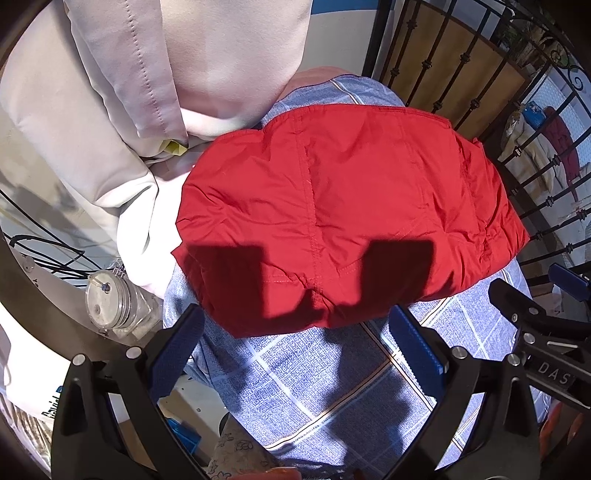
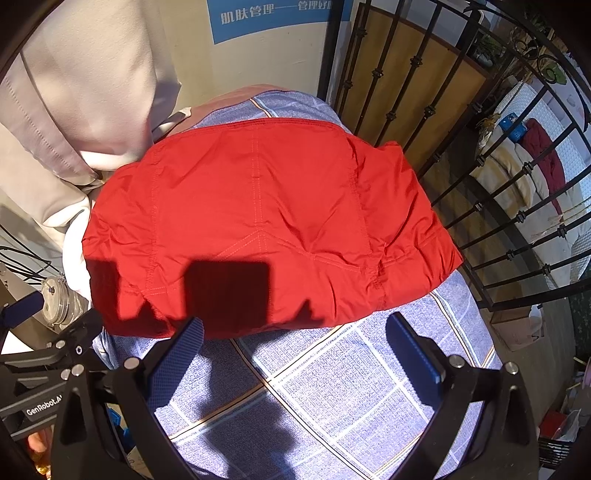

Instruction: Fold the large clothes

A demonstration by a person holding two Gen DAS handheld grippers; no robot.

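A red padded garment (image 1: 343, 206) lies folded into a compact bundle on a blue checked cloth (image 1: 325, 387). It also shows in the right wrist view (image 2: 266, 221) on the same cloth (image 2: 332, 398). My left gripper (image 1: 295, 343) is open and empty, held just above the cloth at the bundle's near edge. My right gripper (image 2: 295, 347) is open and empty too, just short of the near edge. The right gripper's body shows at the right of the left wrist view (image 1: 539, 332). Both grippers cast shadows on the red fabric.
A beige curtain (image 1: 155, 66) hangs at the back left. A black iron railing (image 2: 461, 155) runs close along the right side of the surface. A clear plastic jar (image 1: 110, 306) and cables sit low at the left. A blue sign (image 2: 273, 18) is on the back wall.
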